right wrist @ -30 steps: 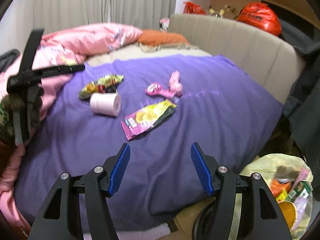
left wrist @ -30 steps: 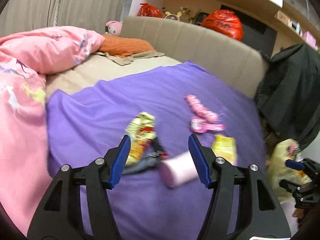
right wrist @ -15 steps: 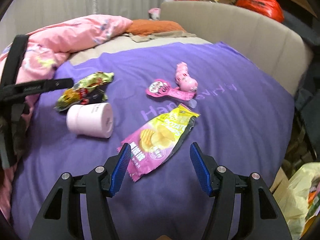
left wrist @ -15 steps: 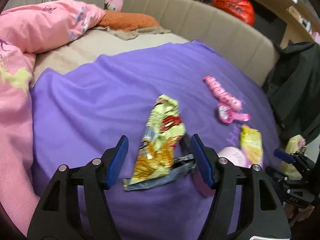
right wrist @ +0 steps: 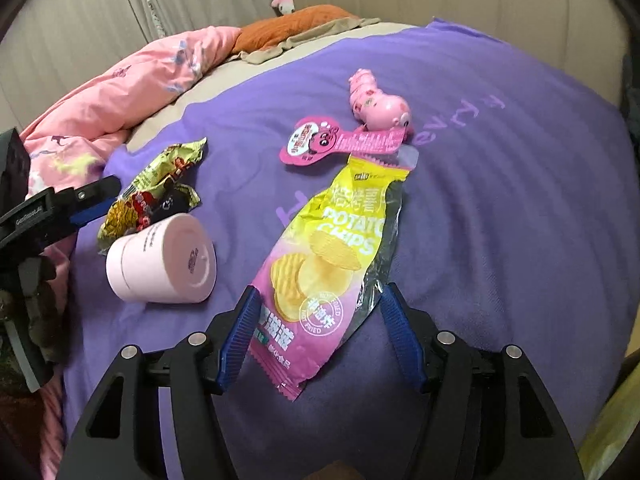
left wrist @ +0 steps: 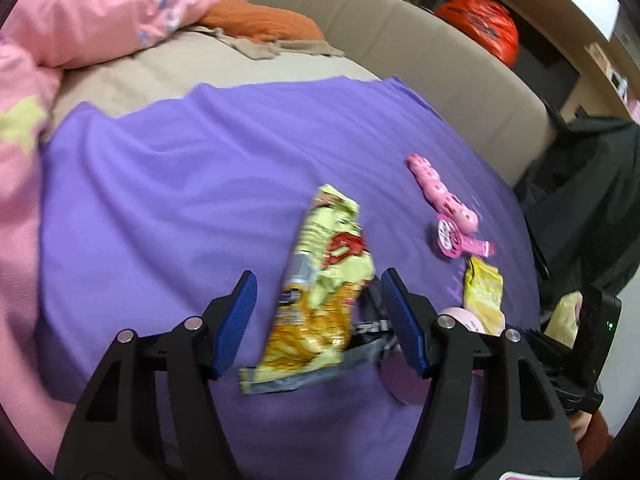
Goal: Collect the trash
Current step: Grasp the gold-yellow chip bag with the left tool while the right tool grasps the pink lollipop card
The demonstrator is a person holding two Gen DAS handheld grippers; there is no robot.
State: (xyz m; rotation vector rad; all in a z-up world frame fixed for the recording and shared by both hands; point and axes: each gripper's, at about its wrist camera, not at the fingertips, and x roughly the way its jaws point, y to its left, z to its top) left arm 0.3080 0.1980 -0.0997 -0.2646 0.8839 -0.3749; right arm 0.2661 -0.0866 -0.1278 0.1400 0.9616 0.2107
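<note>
A crumpled yellow-green snack wrapper (left wrist: 320, 300) lies on the purple blanket (left wrist: 160, 184); it also shows in the right wrist view (right wrist: 156, 192). My left gripper (left wrist: 320, 320) is open, its jaws on either side of the wrapper's near end. A pink-and-yellow potato chips bag (right wrist: 324, 272) lies flat in the right wrist view. My right gripper (right wrist: 320, 332) is open around the bag's near end. A pale pink cup (right wrist: 160, 264) lies on its side between wrapper and bag. A pink toy with a card tag (right wrist: 360, 128) lies beyond the bag.
A pink duvet (left wrist: 60, 32) is bunched along the left of the bed. An orange pillow (right wrist: 296, 24) and a beige padded headboard (left wrist: 400, 48) are at the far side. Dark clothing (left wrist: 592, 200) hangs at the right. A yellowish bag edge (right wrist: 616, 432) shows at the lower right.
Both grippers have moved forward and down toward the bed. The left one now straddles the snack wrapper and the right one straddles the chips bag. Both stay open.
</note>
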